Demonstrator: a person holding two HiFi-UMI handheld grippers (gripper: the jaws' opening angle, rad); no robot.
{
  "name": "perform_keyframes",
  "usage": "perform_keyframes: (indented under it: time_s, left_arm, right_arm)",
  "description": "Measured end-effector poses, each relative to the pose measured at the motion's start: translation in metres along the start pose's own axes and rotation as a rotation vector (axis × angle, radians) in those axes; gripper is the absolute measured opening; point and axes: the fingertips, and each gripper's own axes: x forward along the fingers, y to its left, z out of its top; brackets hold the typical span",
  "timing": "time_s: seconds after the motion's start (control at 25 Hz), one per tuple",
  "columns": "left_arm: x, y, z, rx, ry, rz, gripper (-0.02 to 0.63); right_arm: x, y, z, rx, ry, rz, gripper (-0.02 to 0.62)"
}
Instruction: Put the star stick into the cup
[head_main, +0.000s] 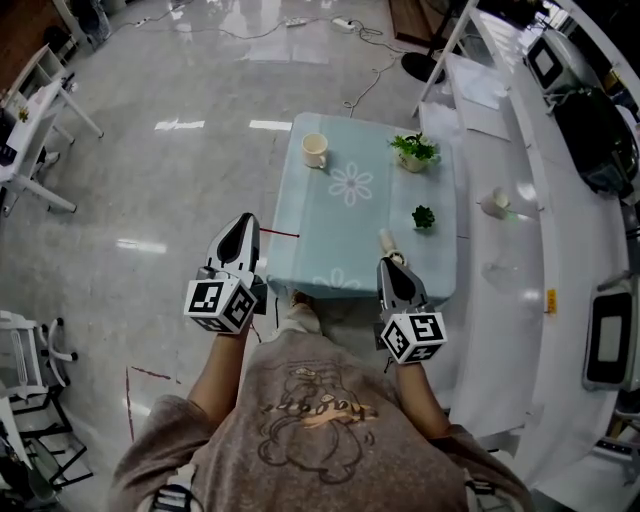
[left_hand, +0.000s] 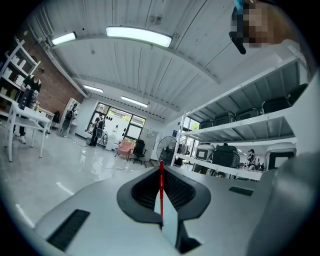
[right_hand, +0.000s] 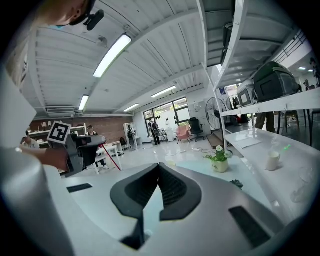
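The left hand-held gripper (head_main: 243, 226) sits at the lower left of the head view, over the floor just off the table's near left corner. Its jaws are pinched narrow on the stick (head_main: 279, 234), a thin red rod that juts out sideways to the right, its far end reaching the table (head_main: 330, 235) edge. In the left gripper view the stick (left_hand: 161, 187) runs straight up the seam between the closed jaws of that hand-held gripper (left_hand: 161, 169); its star end cannot be made out.

The right hand-held gripper (head_main: 390, 264) is at the lower middle right, over the table's near edge. In its own view the jaws of the right hand-held gripper (right_hand: 159, 168) meet at the tips with nothing between them. That view also shows the left hand-held gripper (right_hand: 82, 145) at mid left with the stick (right_hand: 111, 157) slanting down from it.

The cup (head_main: 314, 150) stands upright at the table's far left corner, well apart from the stick. A potted plant (head_main: 414, 152) stands at the far right corner, and a smaller green plant (head_main: 423, 217) is nearer on the right side.
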Motion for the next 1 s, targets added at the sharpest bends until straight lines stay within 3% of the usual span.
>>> perform_keyframes:
  time_s: [0.48,1.0]
  left_arm:
    - [0.106,0.021,-0.004,0.014,0.036,-0.077,0.034]
    - [0.223,0.049,-0.001,0.043,0.044,-0.129,0.034]
  right_arm:
    - [0.069,-0.017,0.018,0.015,0.005,-0.024,0.002]
    - [0.11,-0.052,0.023,0.057,0.026,-0.13,0.002]
